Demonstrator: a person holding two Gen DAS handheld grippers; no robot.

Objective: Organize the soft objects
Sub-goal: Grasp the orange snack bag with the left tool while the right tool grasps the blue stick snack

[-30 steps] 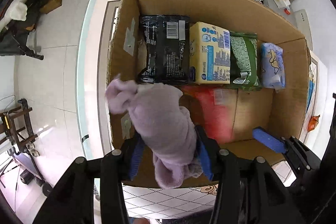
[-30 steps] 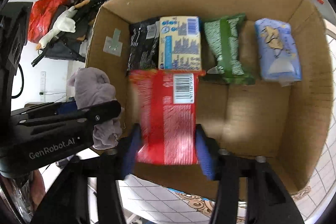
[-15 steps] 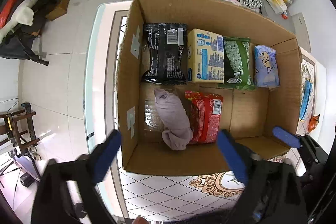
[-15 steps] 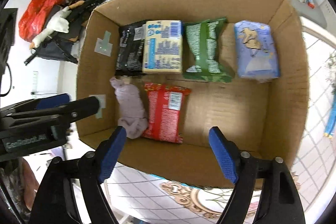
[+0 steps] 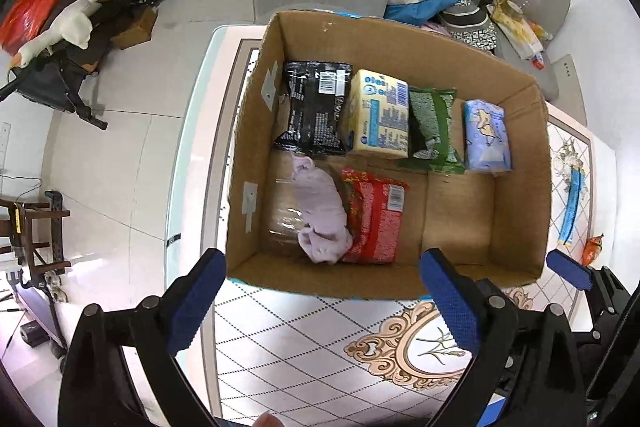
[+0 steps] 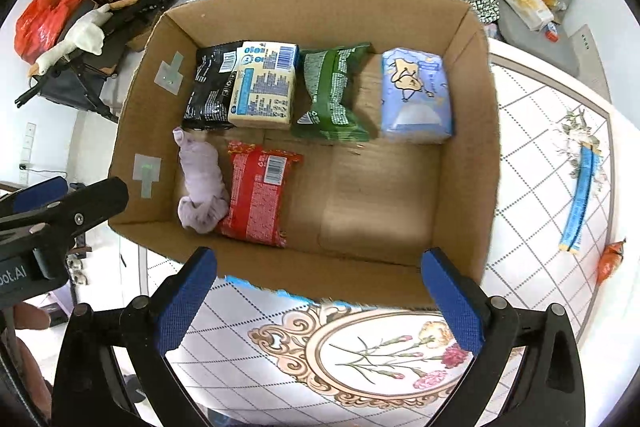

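Left gripper (image 5: pixel 320 291) is hanging wide & empty over the near box (image 5: pixel 360 283) wall; right gripper (image 6: pixel 320 287) jaws are opening, nothing between them. Lilac cloth roll (image 5: pixel 320 211) & red packet (image 5: pixel 376 219) are lying touching in the front row, prob. to pack tight behind the back row of packets.

The left claw (image 5: pixel 320 301) is pointing straight down, its blue-padded fingers (image 5: pixel 192 303) standing wide apart and gripping nothing. The right claw (image 6: pixel 318 301) is pointing down likewise, its jaws opening, with nothing between its pads (image 6: pixel 452 301).
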